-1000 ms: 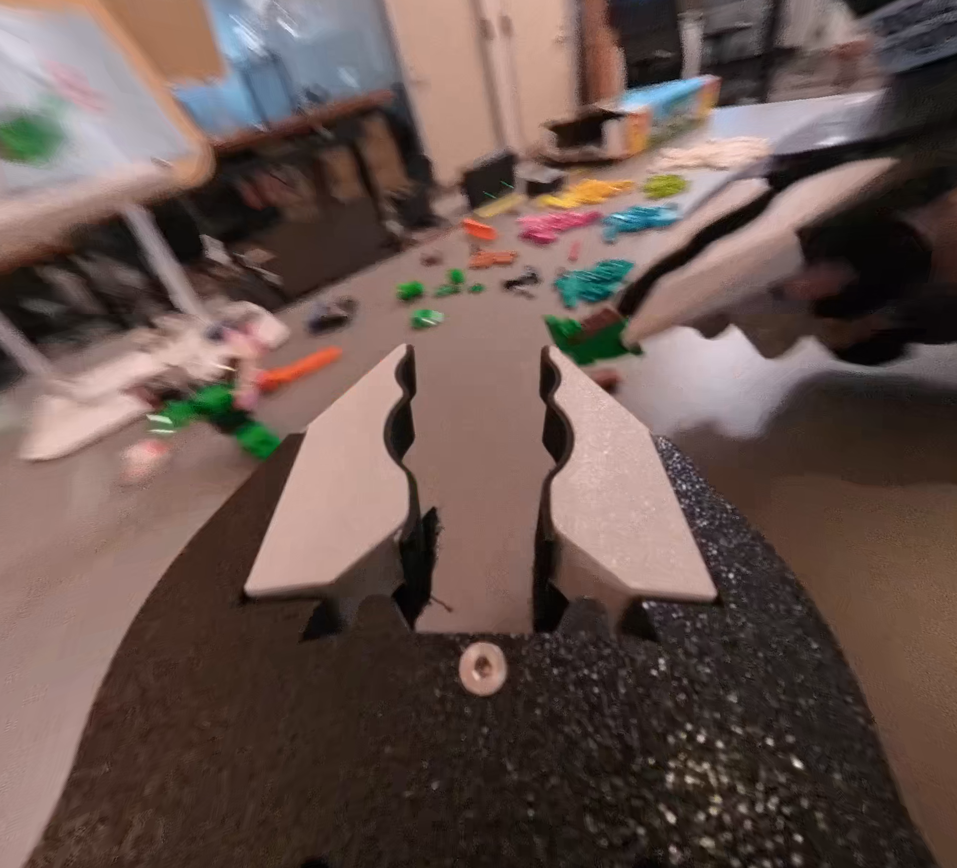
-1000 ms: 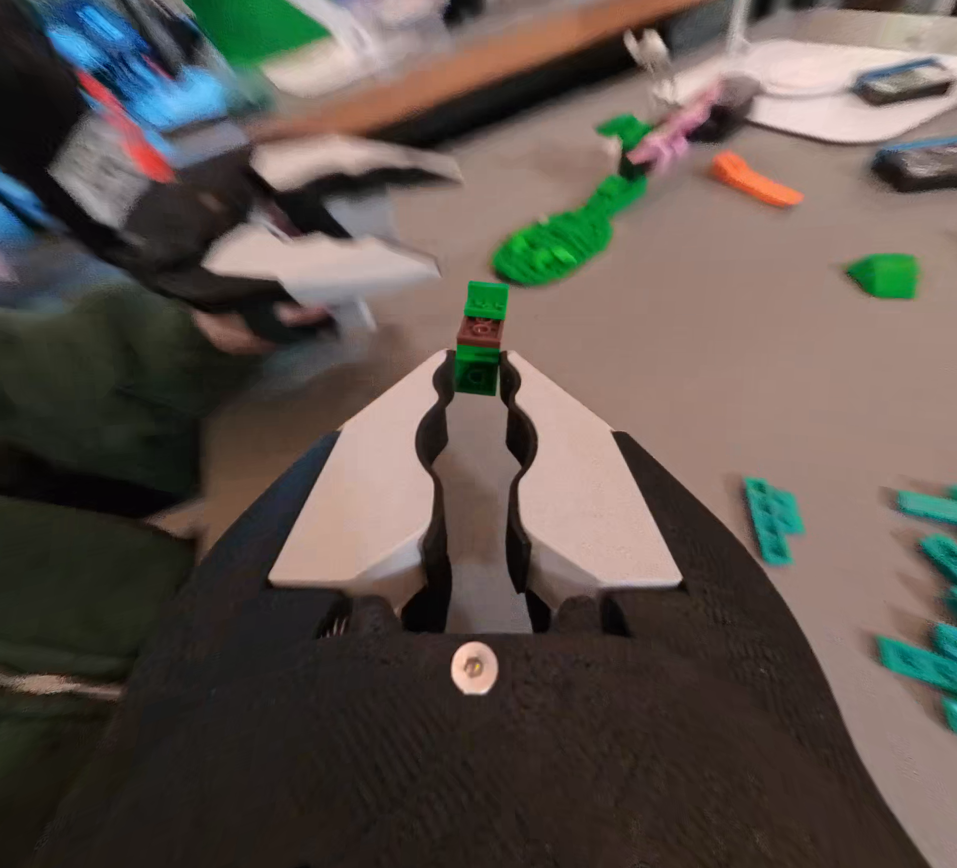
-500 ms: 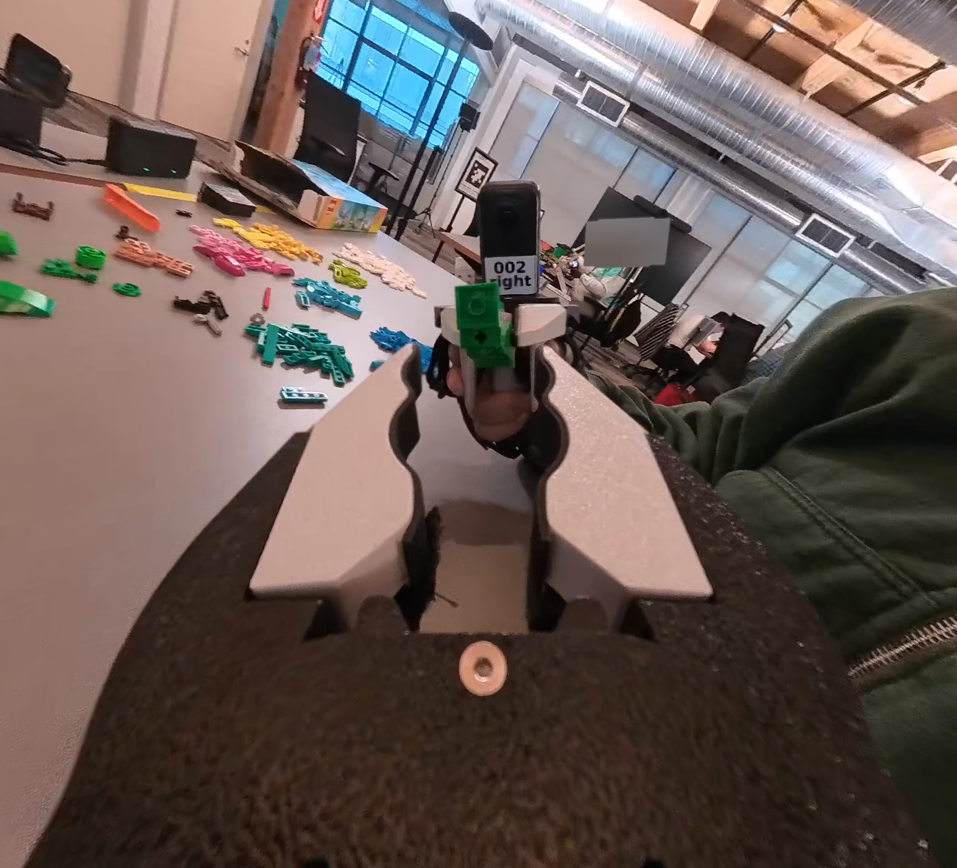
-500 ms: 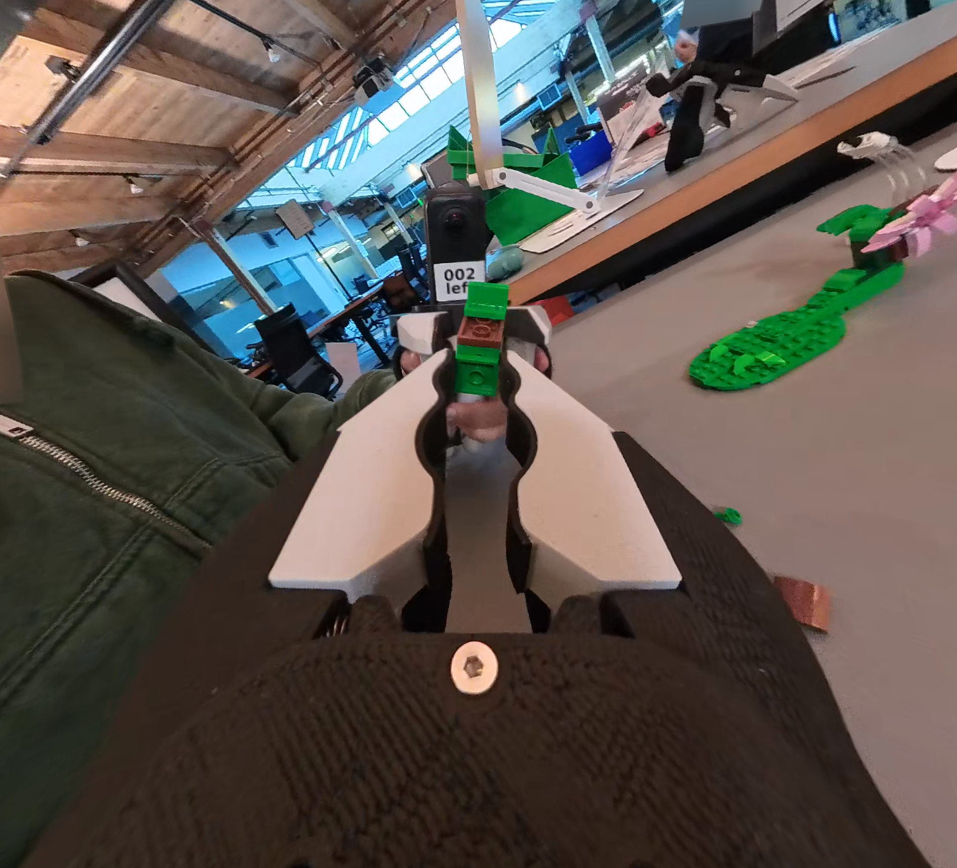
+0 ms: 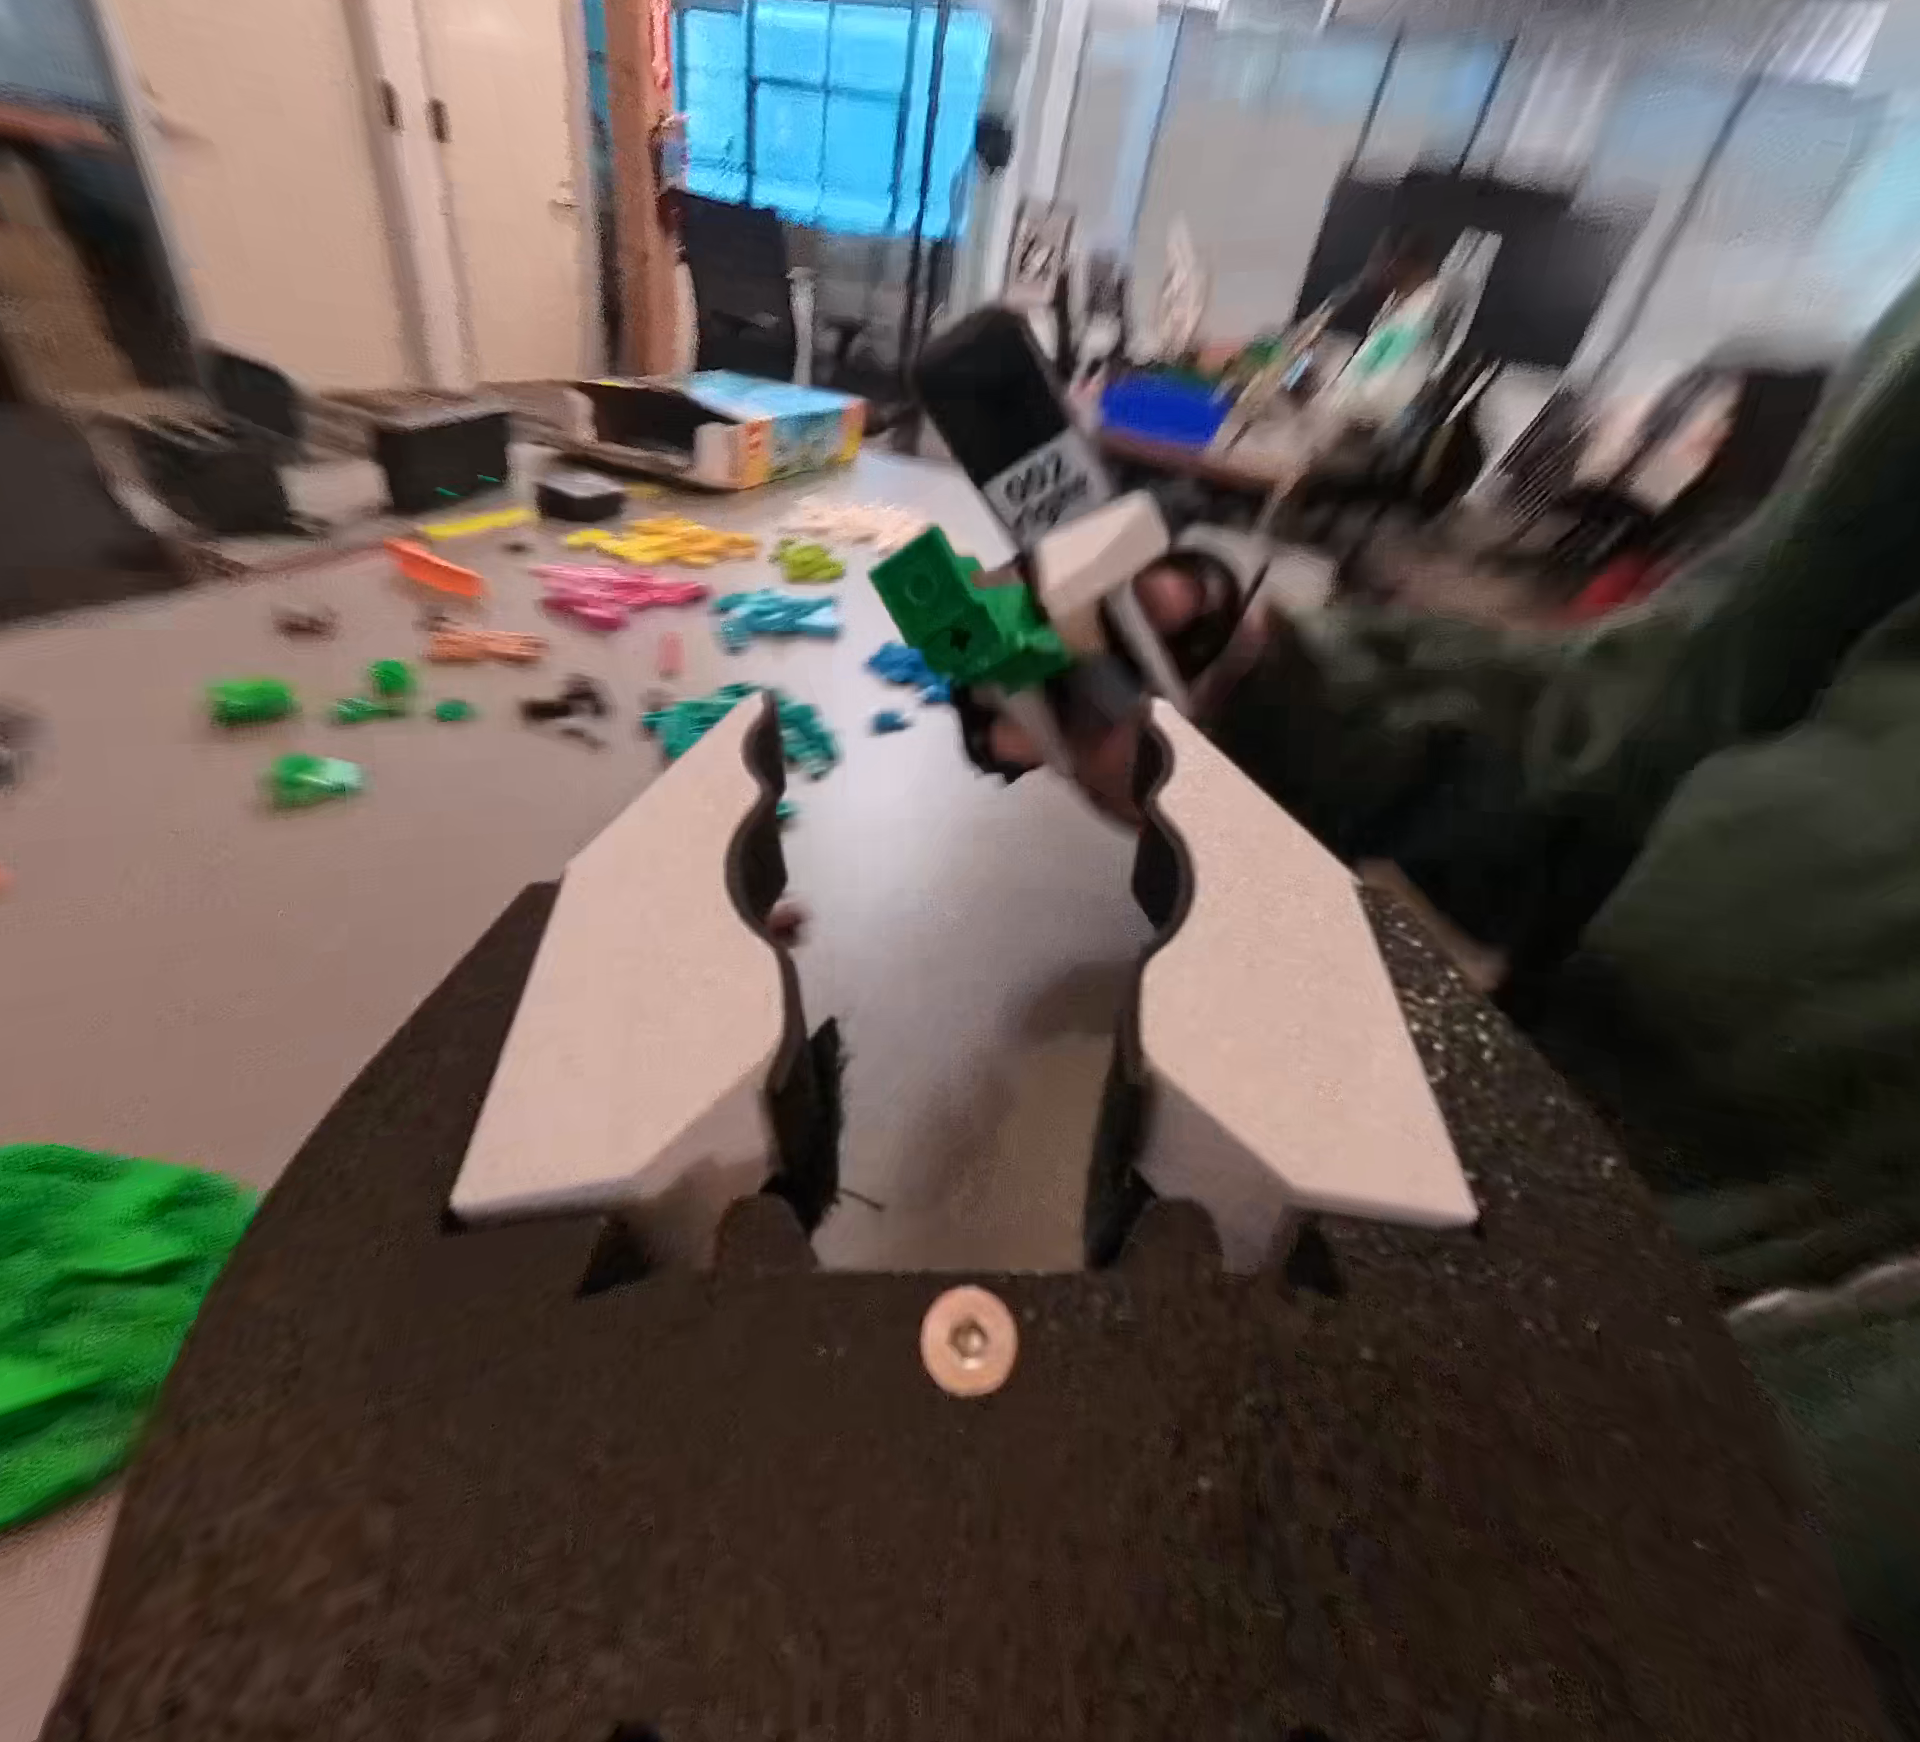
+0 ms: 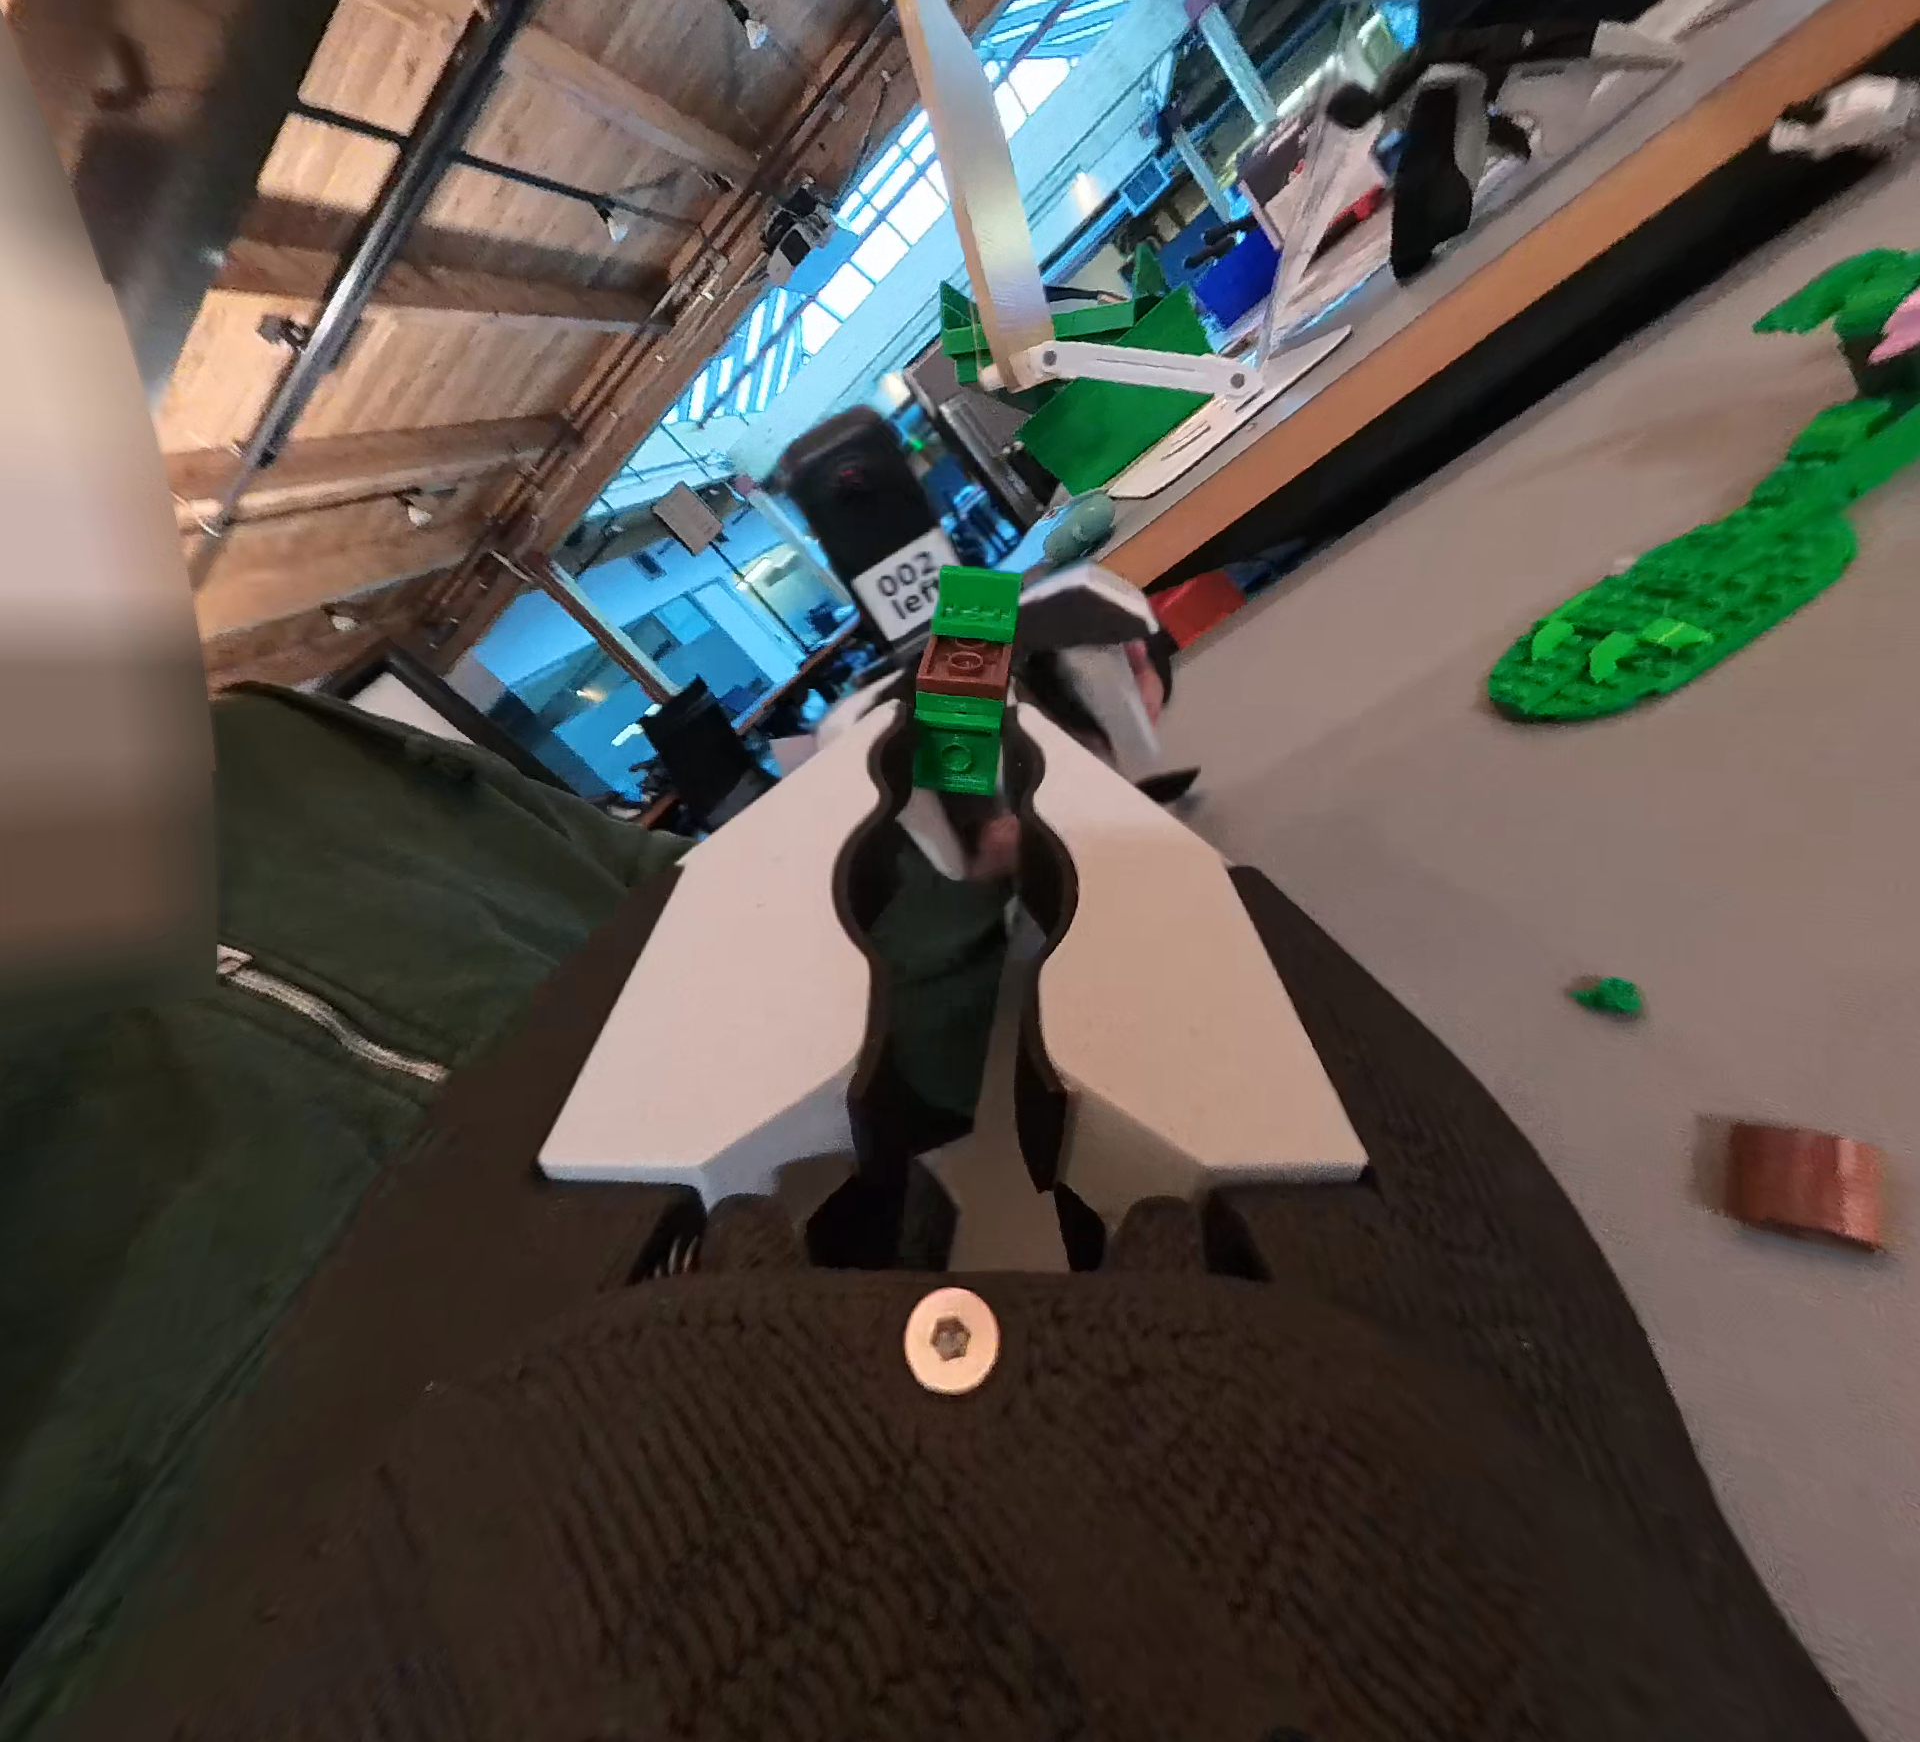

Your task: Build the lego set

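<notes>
My right gripper (image 6: 956, 736) is shut on a small stack of bricks (image 6: 961, 684): green, brown, green, held up in the air with the brown one in the middle. In the left wrist view the same stack (image 5: 961, 617) shows tilted, just above and beyond my left gripper (image 5: 956, 726), which is open and empty. The stack is not between the left fingers. One of the left gripper's white fingers (image 6: 1101, 653) shows just behind the stack. A green baseplate with a build on it (image 6: 1704, 591) lies on the grey table (image 6: 1455, 861) to the right.
Sorted piles of bricks, teal (image 5: 748, 726), pink (image 5: 613, 591) and yellow (image 5: 665, 539), lie on the far table with an open box (image 5: 727, 435). A brown curved piece (image 6: 1803, 1188) and a small green piece (image 6: 1605, 996) lie near the right gripper. A green sleeve (image 5: 1662, 809) fills the right. My two grippers' fingertips are within a few centimetres of each other. The small green piece (image 6: 1605, 996) lies around 12 cm away from my left fingertips.
The left gripper has opened wider and swung, blurring its view. The stack now sits up and left of the left fingers' gap, tilted. The right gripper still holds the stack.
</notes>
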A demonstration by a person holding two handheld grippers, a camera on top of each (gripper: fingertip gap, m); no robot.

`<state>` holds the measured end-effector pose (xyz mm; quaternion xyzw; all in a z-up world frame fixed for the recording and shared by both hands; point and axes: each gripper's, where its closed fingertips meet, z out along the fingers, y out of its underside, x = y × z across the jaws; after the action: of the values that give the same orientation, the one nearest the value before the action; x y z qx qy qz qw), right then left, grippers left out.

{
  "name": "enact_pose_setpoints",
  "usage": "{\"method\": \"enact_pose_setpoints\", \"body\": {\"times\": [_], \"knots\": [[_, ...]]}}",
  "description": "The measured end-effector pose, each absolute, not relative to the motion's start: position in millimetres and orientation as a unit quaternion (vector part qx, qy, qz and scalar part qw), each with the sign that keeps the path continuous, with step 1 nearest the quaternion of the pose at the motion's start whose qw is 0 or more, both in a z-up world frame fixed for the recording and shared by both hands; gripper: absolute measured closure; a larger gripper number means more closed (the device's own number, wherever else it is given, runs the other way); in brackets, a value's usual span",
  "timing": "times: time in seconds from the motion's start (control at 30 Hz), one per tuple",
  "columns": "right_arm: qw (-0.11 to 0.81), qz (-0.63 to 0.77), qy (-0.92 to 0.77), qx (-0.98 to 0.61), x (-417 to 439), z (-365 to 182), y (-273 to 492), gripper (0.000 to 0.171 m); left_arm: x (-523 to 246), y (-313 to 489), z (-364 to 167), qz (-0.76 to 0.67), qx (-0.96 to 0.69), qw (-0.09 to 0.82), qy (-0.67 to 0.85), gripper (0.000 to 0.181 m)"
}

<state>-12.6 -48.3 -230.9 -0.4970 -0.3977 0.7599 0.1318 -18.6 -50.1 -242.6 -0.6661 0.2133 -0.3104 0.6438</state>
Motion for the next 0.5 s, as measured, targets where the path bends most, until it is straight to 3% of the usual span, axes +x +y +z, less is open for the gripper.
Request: {"method": "enact_pose_setpoints", "body": {"times": [0.1,0.23,0.5], "knots": [[0.079,0.781,-0.373,-0.494,-9.6,-228.8,-51.0,0.156,-15.7,-56.4,-239.5,-0.175,-0.653,0.675,0.297,0.118],[0.052,0.800,-0.360,-0.478,-8.9,-224.2,-57.4,0.156,-7.7,-59.0,-230.1,-0.203,-0.634,0.688,0.289,0.123],[0.025,0.779,-0.401,-0.482,-3.2,-229.3,-74.0,0.156,0.3,-69.3,-230.9,-0.044,-0.606,0.683,0.405,0.128]]}}
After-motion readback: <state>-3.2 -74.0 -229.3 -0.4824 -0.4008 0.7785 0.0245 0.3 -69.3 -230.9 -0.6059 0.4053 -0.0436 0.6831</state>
